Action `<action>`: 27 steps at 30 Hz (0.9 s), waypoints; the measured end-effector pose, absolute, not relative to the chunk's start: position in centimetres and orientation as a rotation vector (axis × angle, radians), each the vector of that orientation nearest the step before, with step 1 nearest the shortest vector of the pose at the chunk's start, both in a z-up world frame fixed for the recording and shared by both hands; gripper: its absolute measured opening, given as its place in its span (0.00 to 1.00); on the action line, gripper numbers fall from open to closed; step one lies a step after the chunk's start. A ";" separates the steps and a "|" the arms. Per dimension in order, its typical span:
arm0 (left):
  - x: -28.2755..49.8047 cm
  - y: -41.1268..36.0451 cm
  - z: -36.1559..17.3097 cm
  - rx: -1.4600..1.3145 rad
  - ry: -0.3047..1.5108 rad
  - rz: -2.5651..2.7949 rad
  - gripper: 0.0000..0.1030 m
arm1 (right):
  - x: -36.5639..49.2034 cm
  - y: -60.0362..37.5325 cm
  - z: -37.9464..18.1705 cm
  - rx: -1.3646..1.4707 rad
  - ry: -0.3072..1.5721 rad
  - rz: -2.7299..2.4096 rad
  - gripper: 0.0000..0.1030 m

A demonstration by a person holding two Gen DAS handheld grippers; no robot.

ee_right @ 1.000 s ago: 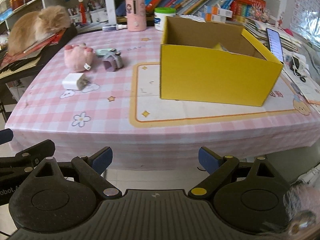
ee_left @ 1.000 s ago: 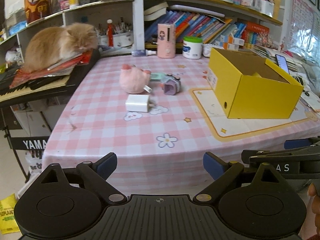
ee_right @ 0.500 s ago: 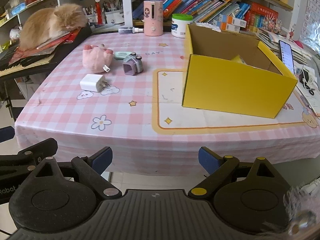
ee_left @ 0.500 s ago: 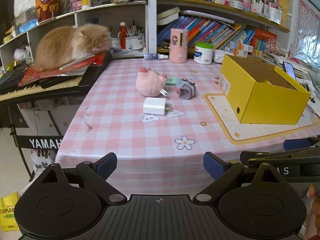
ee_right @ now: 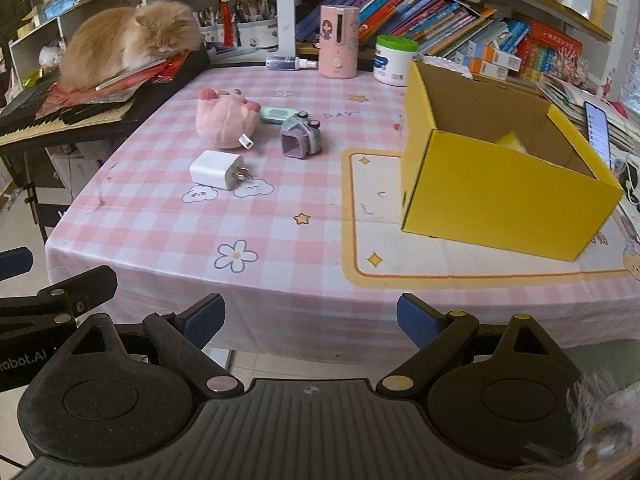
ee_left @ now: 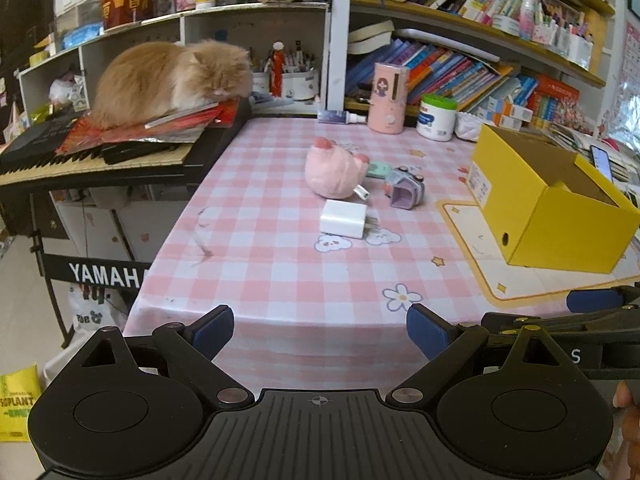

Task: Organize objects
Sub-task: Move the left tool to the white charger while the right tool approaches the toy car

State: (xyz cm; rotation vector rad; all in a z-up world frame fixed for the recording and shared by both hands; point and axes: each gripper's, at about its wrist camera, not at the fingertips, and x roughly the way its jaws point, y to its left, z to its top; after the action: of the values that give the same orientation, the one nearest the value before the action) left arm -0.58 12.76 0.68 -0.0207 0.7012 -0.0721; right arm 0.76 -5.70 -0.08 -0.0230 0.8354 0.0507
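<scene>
1. Left hand-held gripper [ee_left: 320, 330]: blue-padded jaws spread wide, nothing between them; it sits off the near edge of the worktop [ee_left: 280, 264], which wears a pink-and-white checked cloth.
2. Right hand-held gripper [ee_right: 311, 320]: jaws likewise released and empty, also short of the near edge.
3. White square plug-in charger [ee_left: 344, 219] lies on its side near the middle of the worktop, prongs toward the box side.
4. Pink plush paw-shaped toy [ee_left: 334, 172] lies just behind the charger, apart from it.
5. Small lilac plastic toy with black wheels [ee_left: 406, 192] lies right of the plush; a mint-green flat case [ee_right: 274, 115] sits between and behind them, touching or nearly touching both.
6. Open yellow cardboard box [ee_right: 508, 196] stands at the right on a cream mat with an orange border [ee_right: 380, 240]; a yellow item is partly visible inside.
7. Back edge: pink cylindrical dispenser [ee_left: 387, 98] and white tub with green lid [ee_left: 437, 117].
8. Orange long-haired cat [ee_left: 168, 80] lies on papers atop a black keyboard [ee_left: 100, 160], left of the worktop.
</scene>
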 end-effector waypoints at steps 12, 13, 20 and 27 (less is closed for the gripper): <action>3.7 13.6 0.5 -0.058 0.687 -0.012 0.92 | 5.7 -4.8 -0.4 -0.051 0.833 0.117 0.90; 4.2 13.6 0.5 -0.060 0.686 -0.006 0.92 | 6.2 -4.7 -0.5 -0.053 0.834 0.123 0.89; 7.1 14.1 0.5 -0.086 0.674 0.034 0.92 | 10.3 -4.2 -0.6 -0.072 0.837 0.173 0.88; 9.4 13.9 0.3 -0.091 0.693 0.061 0.92 | 13.5 -4.0 -1.1 -0.080 0.857 0.212 0.88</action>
State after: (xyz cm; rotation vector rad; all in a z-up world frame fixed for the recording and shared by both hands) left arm 9.36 13.85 0.34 -0.0907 0.6932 0.0610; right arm 13.54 -4.02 -1.07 -0.0797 0.8568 0.2118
